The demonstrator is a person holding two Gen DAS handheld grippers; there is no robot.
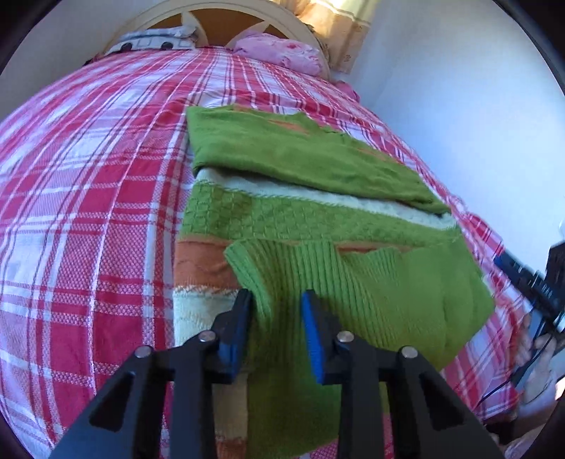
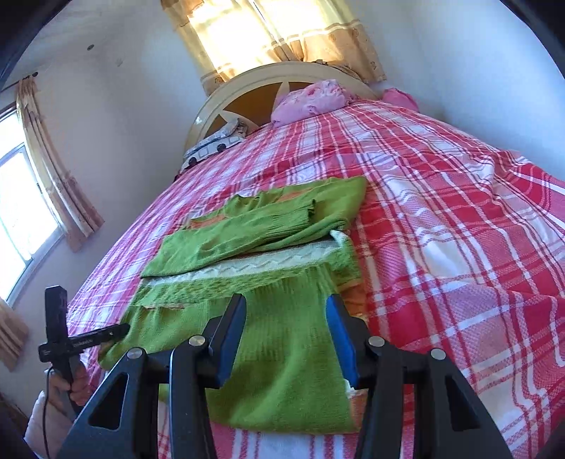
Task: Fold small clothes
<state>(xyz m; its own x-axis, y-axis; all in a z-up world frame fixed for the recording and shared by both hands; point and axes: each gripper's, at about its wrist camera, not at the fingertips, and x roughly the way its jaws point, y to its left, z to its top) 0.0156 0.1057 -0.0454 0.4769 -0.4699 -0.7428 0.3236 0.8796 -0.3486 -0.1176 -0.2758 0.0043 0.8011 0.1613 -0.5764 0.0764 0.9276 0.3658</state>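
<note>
A green knitted sweater (image 1: 300,212) with orange and cream bands lies on the bed, its sleeves folded across the body. It also shows in the right wrist view (image 2: 268,247). My left gripper (image 1: 277,300) is open, its jaws standing over the near green ribbed sleeve (image 1: 317,275), not closed on it. My right gripper (image 2: 286,307) is open above the near green sleeve (image 2: 282,353). The other gripper shows at the right edge in the left wrist view (image 1: 529,282) and at the lower left in the right wrist view (image 2: 67,335).
The bed has a red and white plaid cover (image 1: 88,212) (image 2: 459,229). A pink pillow (image 1: 282,53) (image 2: 310,100) and a patterned pillow (image 2: 215,144) lie by the headboard (image 2: 247,91). A white wall (image 1: 459,106) runs along one side. Curtained windows (image 2: 268,28) stand behind.
</note>
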